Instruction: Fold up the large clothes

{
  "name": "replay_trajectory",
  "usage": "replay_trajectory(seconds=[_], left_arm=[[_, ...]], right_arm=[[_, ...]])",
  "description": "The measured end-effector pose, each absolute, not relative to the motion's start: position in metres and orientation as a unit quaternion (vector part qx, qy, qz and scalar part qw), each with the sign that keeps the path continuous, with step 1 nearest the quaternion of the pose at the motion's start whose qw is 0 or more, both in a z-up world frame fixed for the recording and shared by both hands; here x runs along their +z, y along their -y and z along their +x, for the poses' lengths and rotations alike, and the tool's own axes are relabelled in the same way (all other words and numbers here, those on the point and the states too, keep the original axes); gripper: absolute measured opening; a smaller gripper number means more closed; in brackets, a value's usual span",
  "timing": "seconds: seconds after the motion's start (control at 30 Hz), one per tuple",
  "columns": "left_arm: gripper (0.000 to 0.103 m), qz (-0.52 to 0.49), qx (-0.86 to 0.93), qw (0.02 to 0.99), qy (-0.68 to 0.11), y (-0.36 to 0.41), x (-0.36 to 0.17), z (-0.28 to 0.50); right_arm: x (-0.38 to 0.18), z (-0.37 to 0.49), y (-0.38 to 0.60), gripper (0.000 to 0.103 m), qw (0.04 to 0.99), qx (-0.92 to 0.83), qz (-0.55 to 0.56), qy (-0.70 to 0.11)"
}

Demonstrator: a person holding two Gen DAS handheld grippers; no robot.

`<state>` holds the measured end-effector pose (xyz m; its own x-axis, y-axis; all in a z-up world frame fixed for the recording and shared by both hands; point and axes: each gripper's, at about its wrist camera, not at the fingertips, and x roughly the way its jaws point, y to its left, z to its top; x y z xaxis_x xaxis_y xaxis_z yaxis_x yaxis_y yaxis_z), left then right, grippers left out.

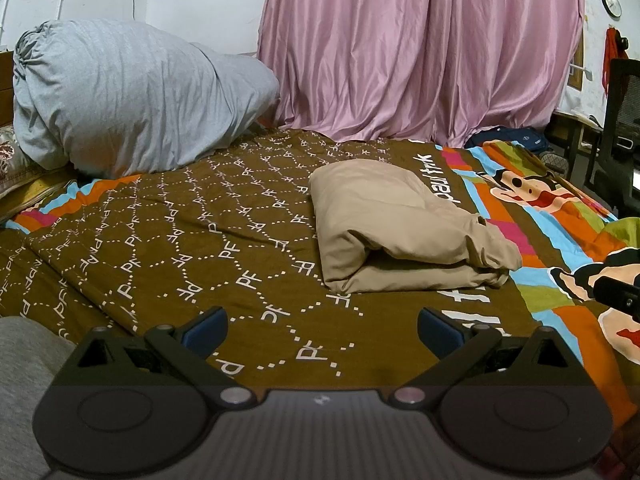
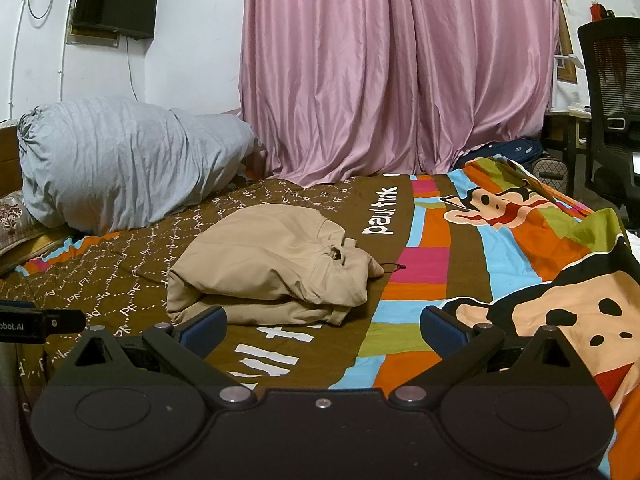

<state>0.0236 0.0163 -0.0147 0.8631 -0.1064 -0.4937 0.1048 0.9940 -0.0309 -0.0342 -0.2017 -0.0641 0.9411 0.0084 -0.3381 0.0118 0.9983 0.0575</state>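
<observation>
A beige garment (image 1: pixel 396 228) lies folded in a thick bundle on the brown patterned bedspread (image 1: pixel 180 240). It also shows in the right wrist view (image 2: pixel 276 260), with a thin dark cord at its right end. My left gripper (image 1: pixel 322 330) is open and empty, held above the bedspread, short of the bundle. My right gripper (image 2: pixel 322 330) is open and empty, just in front of the bundle's near edge. The tip of the right gripper shows at the right edge of the left wrist view (image 1: pixel 618 294). The left gripper's body shows at the left edge of the right wrist view (image 2: pixel 36 320).
A big grey bundled duvet (image 1: pixel 132 100) sits at the back left of the bed. Pink curtains (image 1: pixel 420 48) hang behind. A black office chair (image 2: pixel 612 112) and a desk stand at the right. A wall TV (image 2: pixel 114 4) hangs at upper left.
</observation>
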Motion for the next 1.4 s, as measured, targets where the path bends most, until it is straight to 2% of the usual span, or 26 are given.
replay_trajectory(seconds=[1.4], left_arm=[[0.103,0.010,-0.045,0.965,-0.260,-0.0145,-0.0163,0.0236]], right_arm=[[-0.0639,-0.0343,0.2022,0.102,0.985,-0.001,0.031,-0.172]])
